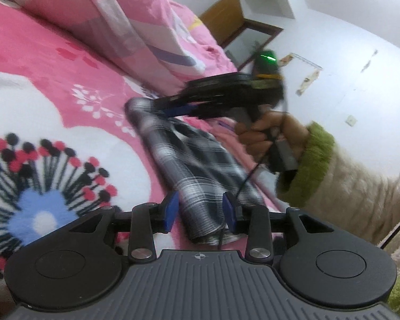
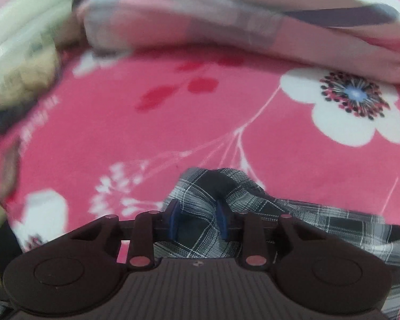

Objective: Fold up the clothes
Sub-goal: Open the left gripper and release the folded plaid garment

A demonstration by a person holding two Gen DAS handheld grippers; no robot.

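A black-and-white plaid garment, folded into a long narrow strip, lies on the pink floral blanket. My left gripper is at the strip's near end. It stands open, with its blue pads on either side of the cloth. My right gripper is at the far end, held by a hand in a green-cuffed sleeve. In the right wrist view, the right gripper is open over the bunched plaid garment. Cloth lies between its pads.
A pink quilt is piled along the far side of the bed, and the quilt also shows in the right wrist view. A white wall and a wooden-framed mirror lie beyond. A cable hangs from the right gripper's handle across the cloth.
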